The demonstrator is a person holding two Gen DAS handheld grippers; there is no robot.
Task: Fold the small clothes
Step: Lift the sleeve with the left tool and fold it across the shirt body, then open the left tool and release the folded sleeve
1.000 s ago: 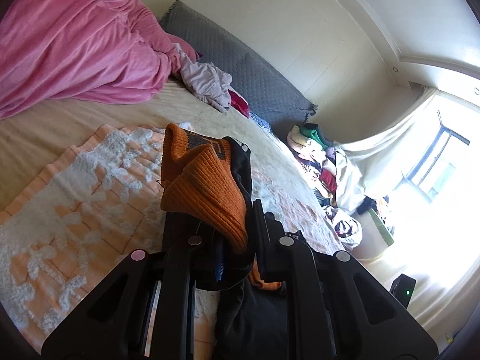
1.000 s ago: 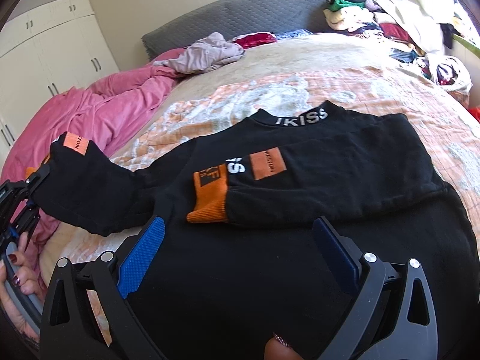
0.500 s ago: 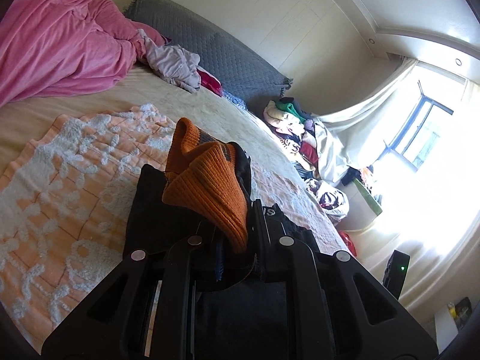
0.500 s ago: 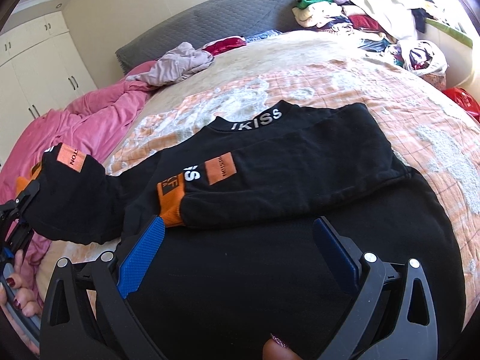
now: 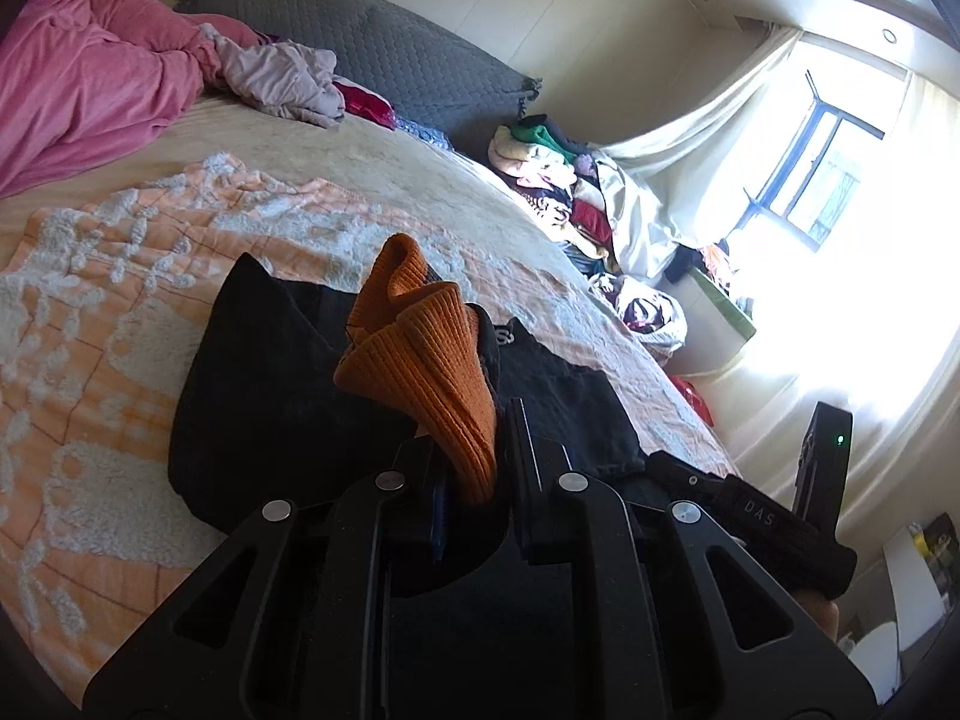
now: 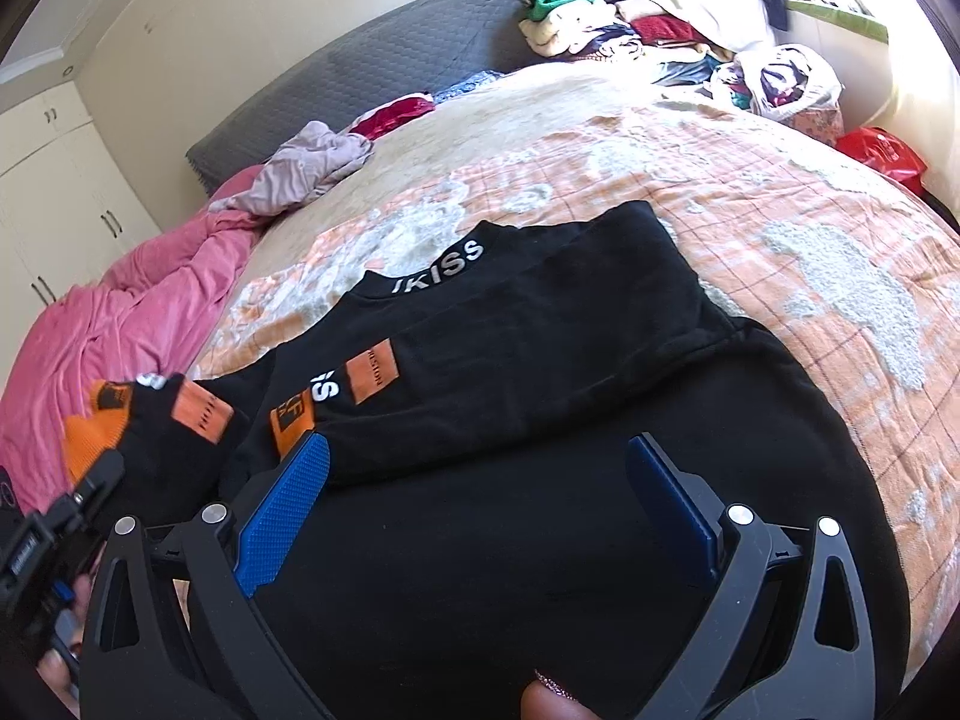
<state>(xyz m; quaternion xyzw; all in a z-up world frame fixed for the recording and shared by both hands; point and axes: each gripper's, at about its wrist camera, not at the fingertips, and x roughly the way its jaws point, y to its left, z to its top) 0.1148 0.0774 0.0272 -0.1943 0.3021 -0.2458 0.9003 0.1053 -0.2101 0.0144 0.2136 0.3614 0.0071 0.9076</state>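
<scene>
Your left gripper [image 5: 474,468] pinches the sweater's [image 6: 540,372] orange cuff [image 5: 420,372] at frame centre, your right gripper [image 6: 480,504] gapes empty; it's soft, limp knit, so grip seams.

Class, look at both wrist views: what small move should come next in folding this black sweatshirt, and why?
Probably carry the left gripper, shut on the orange ribbed cuff, further across and lay that sleeve on the black sweatshirt body. The other sleeve already lies folded across the chest, and the right gripper hovers open above the hem.
</scene>
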